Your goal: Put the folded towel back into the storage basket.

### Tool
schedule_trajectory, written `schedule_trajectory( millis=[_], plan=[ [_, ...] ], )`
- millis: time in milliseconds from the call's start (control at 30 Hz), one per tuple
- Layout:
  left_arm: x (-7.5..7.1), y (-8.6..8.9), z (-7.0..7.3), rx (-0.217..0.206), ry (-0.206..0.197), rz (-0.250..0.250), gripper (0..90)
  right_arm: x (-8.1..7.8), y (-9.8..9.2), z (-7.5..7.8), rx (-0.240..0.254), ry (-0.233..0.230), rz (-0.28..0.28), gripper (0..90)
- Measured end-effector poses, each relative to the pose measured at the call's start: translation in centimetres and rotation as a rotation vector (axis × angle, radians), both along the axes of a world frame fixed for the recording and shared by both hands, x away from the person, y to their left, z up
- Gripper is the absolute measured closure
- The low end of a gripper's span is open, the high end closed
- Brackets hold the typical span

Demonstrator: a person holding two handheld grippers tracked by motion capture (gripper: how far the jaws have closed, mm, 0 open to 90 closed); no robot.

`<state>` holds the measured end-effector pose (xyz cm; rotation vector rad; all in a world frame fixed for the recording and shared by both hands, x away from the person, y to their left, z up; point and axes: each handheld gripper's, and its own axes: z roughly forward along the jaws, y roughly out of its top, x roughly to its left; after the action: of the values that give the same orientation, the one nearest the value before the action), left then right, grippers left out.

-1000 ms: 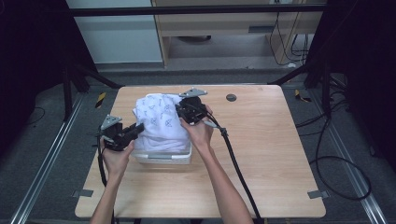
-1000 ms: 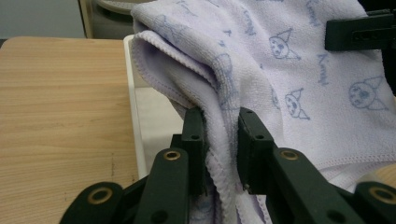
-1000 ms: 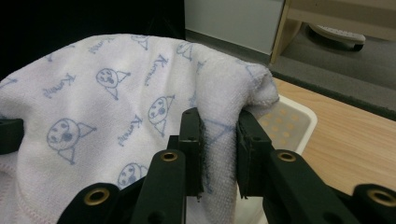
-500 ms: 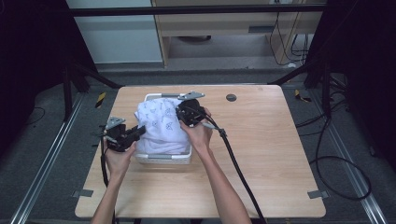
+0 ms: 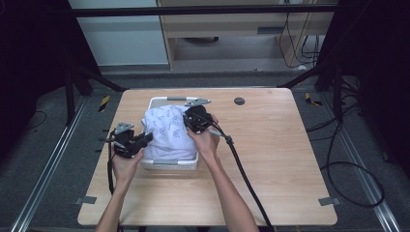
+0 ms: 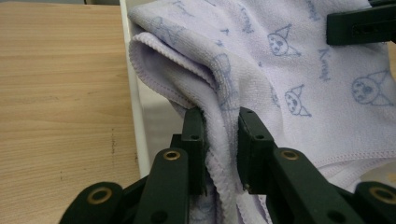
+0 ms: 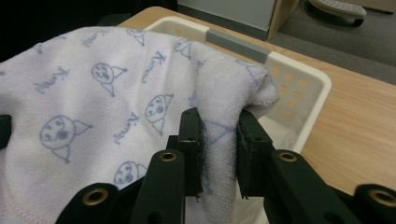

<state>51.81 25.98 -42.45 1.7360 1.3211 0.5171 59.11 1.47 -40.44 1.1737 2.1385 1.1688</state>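
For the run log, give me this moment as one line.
left gripper: shut on towel | right gripper: shut on towel | towel: bunched over white basket | basket: on wooden table

The towel (image 5: 167, 133) lies in the basket (image 5: 159, 101), apparently left of the table's (image 5: 270, 159) middle.

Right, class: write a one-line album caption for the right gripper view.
Right hand-held gripper pinches a fold of the pale towel with cartoon faces above a white basket on a wooden table.
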Motion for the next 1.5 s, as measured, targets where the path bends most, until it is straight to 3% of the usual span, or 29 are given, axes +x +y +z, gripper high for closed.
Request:
schedule_trajectory(
  millis=[533,600,633,800,1067,1233,1500],
  plan=[
    [0.6,-0.4,-0.8,0.036,0.043,0.01,71.2,0.1,0.3,-1.5,-0.048,0.01,-0.02,70.4],
    [0.6,-0.3,-0.8,0.038,0.033,0.021,68.3,0.2,0.3,-1.6,-0.061,0.0,-0.028,63.7],
    [0.5,-0.1,-0.6,0.029,0.025,0.024,66.2,0.1,0.2,-1.6,-0.059,-0.027,-0.037,58.9],
    [0.2,0.6,0.1,0.001,-0.007,0.045,61.8,-0.1,-0.3,-1.3,-0.055,-0.055,-0.044,49.8],
    [-0.6,1.1,1.3,-0.023,-0.077,0.04,54.9,-1.0,-2.0,-0.7,-0.024,-0.067,-0.03,29.9],
    [-0.8,0.7,1.4,-0.02,-0.091,0.022,48.5,-2.1,-4.0,-0.4,0.011,-0.066,-0.023,23.6],
    [-1.4,0.0,1.6,0.004,-0.118,0.0,42.0,-3.7,-7.2,-0.4,0.025,-0.058,-0.023,18.7]
  ],
)
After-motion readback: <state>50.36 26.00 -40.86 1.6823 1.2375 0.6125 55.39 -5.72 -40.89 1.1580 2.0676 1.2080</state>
